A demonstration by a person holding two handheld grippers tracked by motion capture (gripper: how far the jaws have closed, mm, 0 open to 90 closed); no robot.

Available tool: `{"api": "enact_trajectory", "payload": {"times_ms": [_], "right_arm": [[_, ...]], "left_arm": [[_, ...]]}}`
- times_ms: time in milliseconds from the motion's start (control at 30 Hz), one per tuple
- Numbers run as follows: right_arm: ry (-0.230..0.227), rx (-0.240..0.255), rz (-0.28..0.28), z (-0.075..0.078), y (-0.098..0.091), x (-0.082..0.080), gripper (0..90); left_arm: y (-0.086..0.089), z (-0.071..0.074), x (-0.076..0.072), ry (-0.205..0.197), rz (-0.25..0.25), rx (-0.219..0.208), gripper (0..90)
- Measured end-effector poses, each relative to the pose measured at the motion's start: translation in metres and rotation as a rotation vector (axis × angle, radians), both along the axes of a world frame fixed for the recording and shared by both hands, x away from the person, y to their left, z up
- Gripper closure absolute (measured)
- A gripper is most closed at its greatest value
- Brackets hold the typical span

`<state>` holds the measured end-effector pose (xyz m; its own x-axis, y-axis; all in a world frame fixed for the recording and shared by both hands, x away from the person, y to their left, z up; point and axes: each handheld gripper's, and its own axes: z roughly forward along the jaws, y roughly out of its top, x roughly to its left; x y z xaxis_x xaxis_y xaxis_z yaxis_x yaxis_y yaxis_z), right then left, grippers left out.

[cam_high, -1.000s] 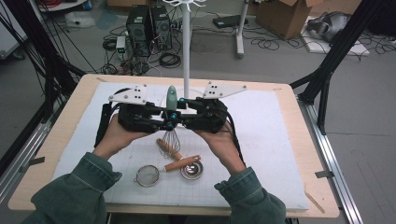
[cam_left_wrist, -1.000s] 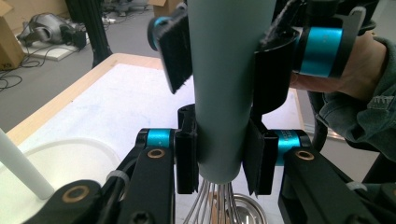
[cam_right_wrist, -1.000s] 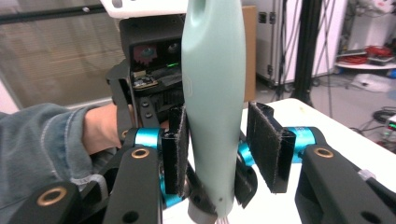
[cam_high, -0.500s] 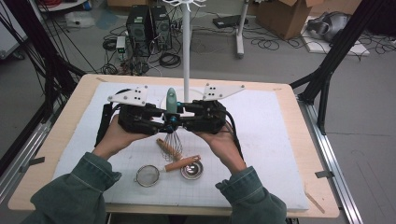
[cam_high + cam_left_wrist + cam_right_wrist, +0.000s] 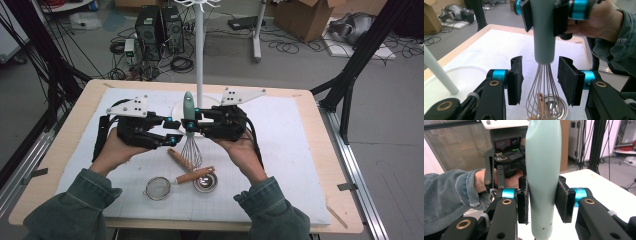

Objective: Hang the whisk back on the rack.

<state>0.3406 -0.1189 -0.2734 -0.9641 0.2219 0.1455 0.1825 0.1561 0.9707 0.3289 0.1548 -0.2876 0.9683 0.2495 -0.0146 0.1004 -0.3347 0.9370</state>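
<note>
Your right gripper (image 5: 541, 203) pinches the pale green plastic handle of the wire balloon whisk (image 5: 189, 125), pads pressed flat on both sides, holding it upright above the white gridded mat (image 5: 300, 145) with its wires pointing down. Your left gripper (image 5: 541, 80) has just been opening: its jaws stand spread on either side of the whisk, level with the foot of the handle and the top of the wires, and the pads are off it. Below the whisk lie a small steel bowl (image 5: 205, 182) and a wooden-handled mesh strainer (image 5: 159, 188).
</note>
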Motion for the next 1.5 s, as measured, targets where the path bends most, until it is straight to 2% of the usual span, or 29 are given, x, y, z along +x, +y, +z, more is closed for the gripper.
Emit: {"api": "enact_trajectory", "payload": {"times_ms": [133, 367, 667, 800, 933, 1100, 1367, 1500], "right_arm": [[0.009, -0.005, -0.005, 0.0, -0.003, 0.003, 67.1], [0.025, -0.021, -0.025, 0.001, -0.011, 0.013, 67.1], [0.042, -0.034, -0.043, 0.015, -0.027, 0.028, 67.1], [0.037, -0.053, -0.054, 0.02, -0.03, 0.036, 67.1], [0.037, -0.063, -0.063, 0.025, -0.031, 0.043, 67.1], [0.037, -0.076, -0.069, 0.034, -0.032, 0.053, 67.1], [0.031, -0.077, -0.041, 0.047, -0.028, 0.068, 67.1], [0.026, -0.091, -0.05, 0.052, -0.026, 0.076, 67.1]], "left_arm": [[0.011, -0.003, -0.004, -0.002, 0.034, 0.027, 50.7], [0.029, -0.012, -0.009, 0.003, 0.102, 0.045, 42.0], [0.047, -0.027, -0.014, 0.013, 0.188, 0.078, 32.5], [0.054, -0.034, -0.017, 0.014, 0.229, 0.078, 28.6], [0.062, -0.039, -0.02, 0.009, 0.25, 0.077, 28.4], [0.072, -0.043, -0.023, 0.008, 0.312, 0.066, 23.2], [0.085, -0.05, -0.025, 0.004, 0.363, 0.045, 20.5], [0.089, -0.053, -0.027, 0.008, 0.382, 0.042, 18.9]]}}
